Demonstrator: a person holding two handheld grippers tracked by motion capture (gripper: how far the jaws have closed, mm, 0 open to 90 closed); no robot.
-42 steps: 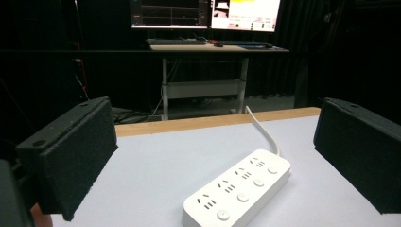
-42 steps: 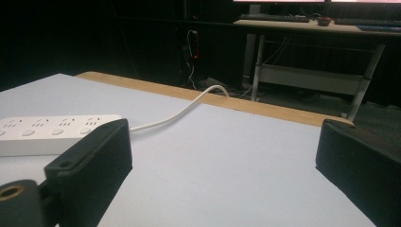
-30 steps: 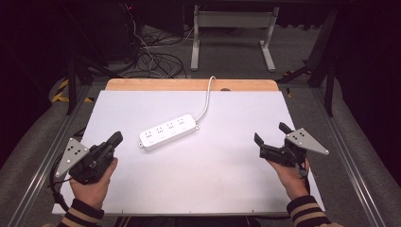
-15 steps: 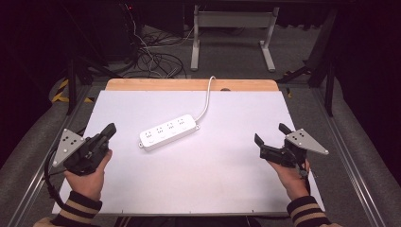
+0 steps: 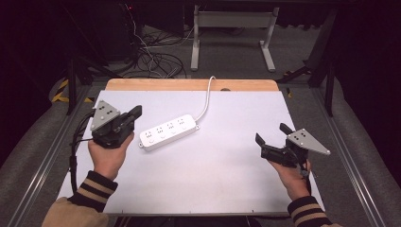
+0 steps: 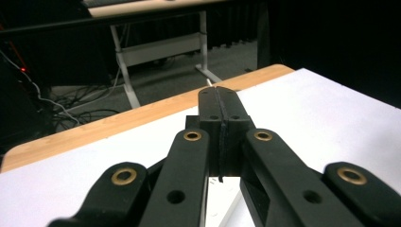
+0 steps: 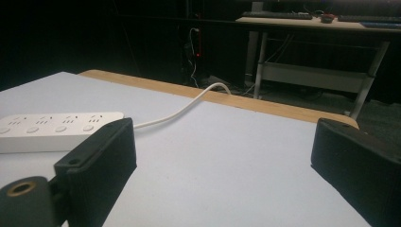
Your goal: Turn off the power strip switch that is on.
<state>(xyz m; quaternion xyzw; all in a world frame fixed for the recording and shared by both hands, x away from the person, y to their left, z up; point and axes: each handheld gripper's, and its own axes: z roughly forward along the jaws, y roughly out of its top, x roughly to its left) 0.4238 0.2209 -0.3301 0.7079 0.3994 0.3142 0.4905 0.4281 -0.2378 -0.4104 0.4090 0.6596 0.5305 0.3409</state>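
the left gripper point(image 5: 135, 113), jaws clenched on nothing, has been carried up beside the power strip point(image 5: 168, 132), suggesting a coming approach; the right gripper point(image 5: 272, 142) is kept released, well apart.

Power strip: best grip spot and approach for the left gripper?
Grip the power strip across its narrow width at the near, cable-free end, coming from above. It lies flat on the table, long and slim, so only its long sides fit between the jaws; its cable leaves the far end. The left gripper, shut now, must open first.
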